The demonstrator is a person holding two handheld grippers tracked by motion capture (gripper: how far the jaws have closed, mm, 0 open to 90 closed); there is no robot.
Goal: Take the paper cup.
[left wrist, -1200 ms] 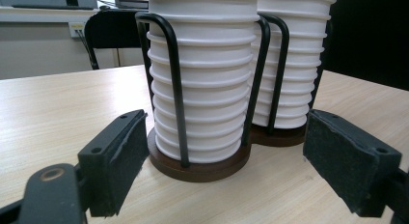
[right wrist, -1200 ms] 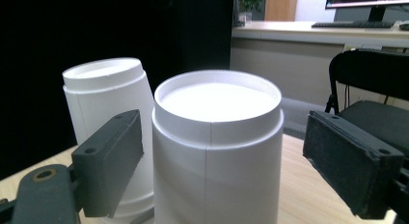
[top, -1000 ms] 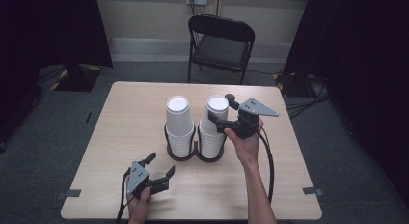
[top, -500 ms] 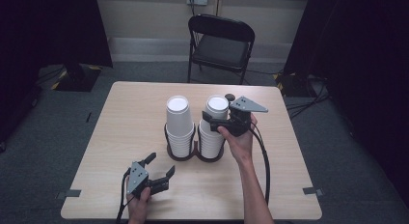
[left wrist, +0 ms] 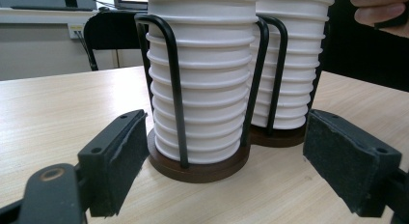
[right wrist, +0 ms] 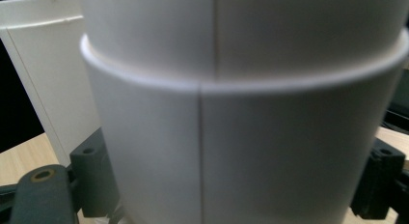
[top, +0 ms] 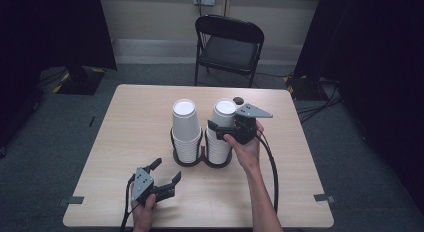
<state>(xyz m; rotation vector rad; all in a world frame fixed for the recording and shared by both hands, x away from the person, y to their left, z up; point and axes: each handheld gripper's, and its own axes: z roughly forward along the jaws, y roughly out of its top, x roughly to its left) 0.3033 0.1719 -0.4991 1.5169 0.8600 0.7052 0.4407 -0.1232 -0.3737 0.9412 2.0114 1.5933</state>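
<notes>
Two stacks of upturned white paper cups stand mid-table in a black wire holder (top: 190, 161) with a brown base (left wrist: 202, 172). The left stack (top: 184, 127) (left wrist: 202, 89) is untouched. My right gripper (top: 222, 128) (right wrist: 231, 185) reaches in from the right at the upper part of the right stack (top: 224, 109) (left wrist: 294, 64). Its jaws are closed on a cup (right wrist: 241, 137) there, with a pad (right wrist: 91, 180) against each side. My left gripper (top: 167, 170) (left wrist: 226, 161) rests low near the front left of the table. It is open and points at the holder from a short way off, with nothing between its pads.
The wooden table (top: 300, 192) has bare room on every side of the holder. A black folding chair (top: 230, 47) stands beyond the far edge. Dark curtains hang left and right. The right gripper's cable (top: 272, 167) trails back along the forearm.
My right gripper has come down and slightly left, closer onto the right cup stack. The left gripper and both stacks have stayed where they were.
</notes>
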